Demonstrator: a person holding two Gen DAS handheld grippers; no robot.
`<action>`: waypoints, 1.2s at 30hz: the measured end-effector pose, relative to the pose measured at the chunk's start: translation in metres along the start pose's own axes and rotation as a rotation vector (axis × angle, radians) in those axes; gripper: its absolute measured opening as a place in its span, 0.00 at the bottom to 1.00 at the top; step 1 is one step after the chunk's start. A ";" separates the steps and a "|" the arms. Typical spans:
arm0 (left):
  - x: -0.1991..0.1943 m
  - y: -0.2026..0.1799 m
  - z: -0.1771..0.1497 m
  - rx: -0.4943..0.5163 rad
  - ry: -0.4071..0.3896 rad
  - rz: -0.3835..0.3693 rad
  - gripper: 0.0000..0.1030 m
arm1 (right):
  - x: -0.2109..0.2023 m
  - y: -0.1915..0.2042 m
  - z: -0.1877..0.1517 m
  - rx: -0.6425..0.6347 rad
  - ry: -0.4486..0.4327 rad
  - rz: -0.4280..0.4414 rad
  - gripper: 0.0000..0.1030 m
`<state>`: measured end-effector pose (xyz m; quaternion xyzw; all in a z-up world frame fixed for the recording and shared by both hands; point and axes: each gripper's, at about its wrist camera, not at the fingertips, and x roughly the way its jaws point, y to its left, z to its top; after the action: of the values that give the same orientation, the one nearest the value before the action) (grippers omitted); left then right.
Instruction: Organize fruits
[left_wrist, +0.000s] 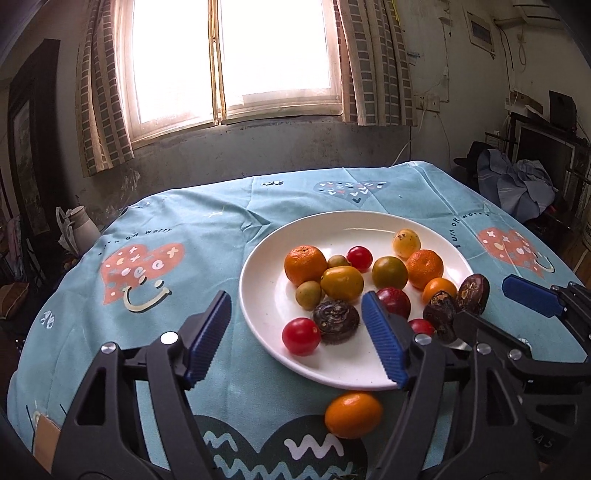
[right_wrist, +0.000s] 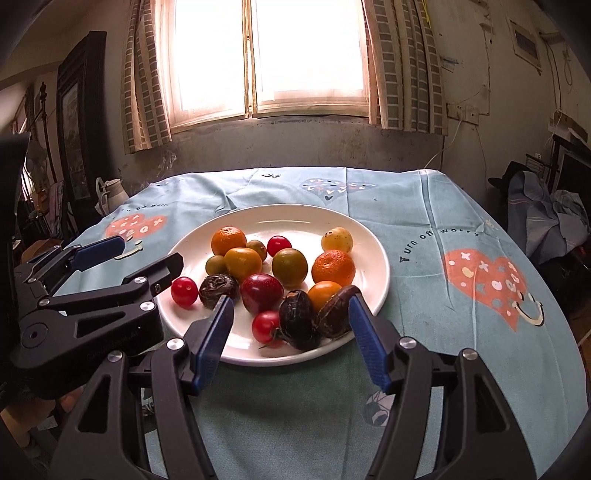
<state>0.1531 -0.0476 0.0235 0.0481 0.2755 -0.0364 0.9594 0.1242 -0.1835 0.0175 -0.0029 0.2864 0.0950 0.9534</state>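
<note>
A white plate (left_wrist: 266, 295) (right_wrist: 373, 258) on the blue tablecloth holds several fruits: oranges (left_wrist: 305, 265), red cherry tomatoes (left_wrist: 301, 336), green-yellow fruits (left_wrist: 389, 272) and dark wrinkled fruits (left_wrist: 336, 321) (right_wrist: 297, 319). One small orange fruit (left_wrist: 352, 414) lies on the cloth just in front of the plate. My left gripper (left_wrist: 295, 339) is open and empty, above the plate's near left edge. My right gripper (right_wrist: 291, 339) is open and empty at the plate's near edge, with the dark fruits between its fingers' line of sight. Each gripper shows in the other's view, the right (left_wrist: 495, 295) and the left (right_wrist: 140, 258).
The table is covered by a light blue cloth with heart prints (left_wrist: 140, 273) (right_wrist: 491, 284). A white jug (left_wrist: 79, 229) stands beyond the far left table edge. A window with curtains is behind, and clothes are piled at the right (right_wrist: 546, 218).
</note>
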 end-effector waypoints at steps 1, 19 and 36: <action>-0.004 0.002 -0.002 -0.001 -0.001 0.001 0.74 | -0.004 0.002 -0.002 0.000 -0.001 0.005 0.63; -0.022 0.003 -0.062 0.066 0.125 -0.060 0.89 | -0.040 -0.013 -0.035 0.092 0.049 0.015 0.65; -0.025 0.018 -0.069 0.096 0.175 -0.039 0.90 | -0.018 0.043 -0.030 0.050 0.191 0.188 0.65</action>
<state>0.0972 -0.0212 -0.0197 0.0916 0.3571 -0.0640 0.9274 0.0853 -0.1462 0.0039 0.0389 0.3773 0.1761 0.9084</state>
